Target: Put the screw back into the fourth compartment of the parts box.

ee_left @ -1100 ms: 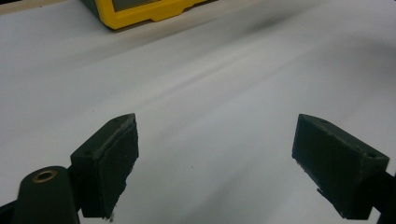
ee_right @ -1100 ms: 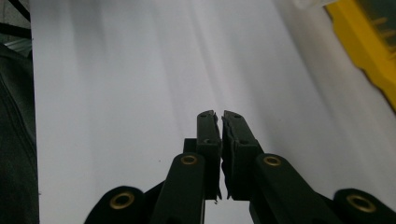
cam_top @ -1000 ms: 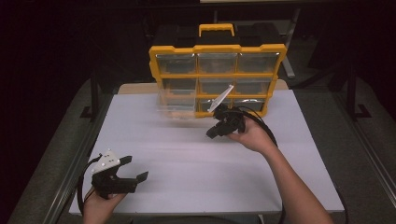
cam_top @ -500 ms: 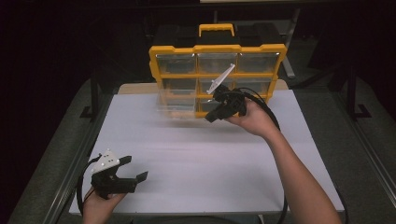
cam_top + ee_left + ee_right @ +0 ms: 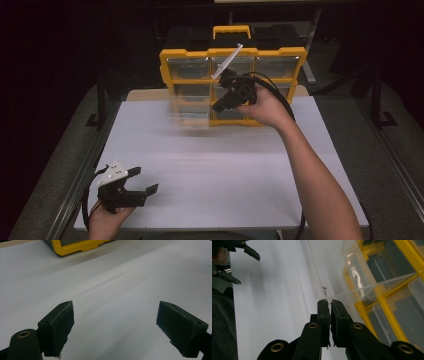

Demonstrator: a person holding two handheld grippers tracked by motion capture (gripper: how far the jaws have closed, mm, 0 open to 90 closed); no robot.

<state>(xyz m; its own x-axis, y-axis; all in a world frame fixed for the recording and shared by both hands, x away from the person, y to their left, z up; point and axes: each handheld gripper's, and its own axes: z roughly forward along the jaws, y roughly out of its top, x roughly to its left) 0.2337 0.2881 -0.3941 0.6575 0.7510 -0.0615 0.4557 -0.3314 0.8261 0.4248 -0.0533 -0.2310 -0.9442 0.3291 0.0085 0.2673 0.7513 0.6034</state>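
The right hand-held gripper [image 5: 226, 103] is held raised in front of the yellow organizer [image 5: 232, 52], its jaws pressed together on the rim of a clear plastic drawer [image 5: 190, 111], which is suspended tilted just before the organizer's lower bays, above the white surface [image 5: 225, 165]. The left hand-held gripper [image 5: 141, 181] is rested at the near left corner, jaws spread wide and holding nothing. Compared with one second earlier, the right hand-held gripper and the drawer are positioned higher; the left one is unchanged.
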